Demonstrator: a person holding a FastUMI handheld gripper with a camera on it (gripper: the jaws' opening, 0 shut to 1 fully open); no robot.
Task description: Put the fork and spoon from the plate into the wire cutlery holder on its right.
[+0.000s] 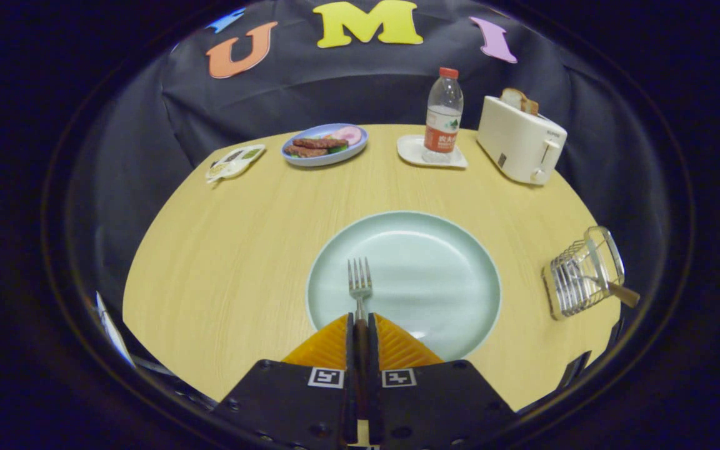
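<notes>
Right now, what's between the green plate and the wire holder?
Just bare wooden table between the plate and the wire holder, in the gripper view. The jaws grip the fork.

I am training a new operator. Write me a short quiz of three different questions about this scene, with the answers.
1. True or false: the gripper is shut on the fork.
2. What lies in the holder already? A) a utensil with a wooden handle B) a bottle C) nothing
3. Fill in: the fork's tines point out over the ____.

Key
1. True. Both fingers press on its handle.
2. A. The wooden handle sticks out of the holder, which stands right of the plate. I cannot tell if it is the spoon.
3. Plate.
</notes>
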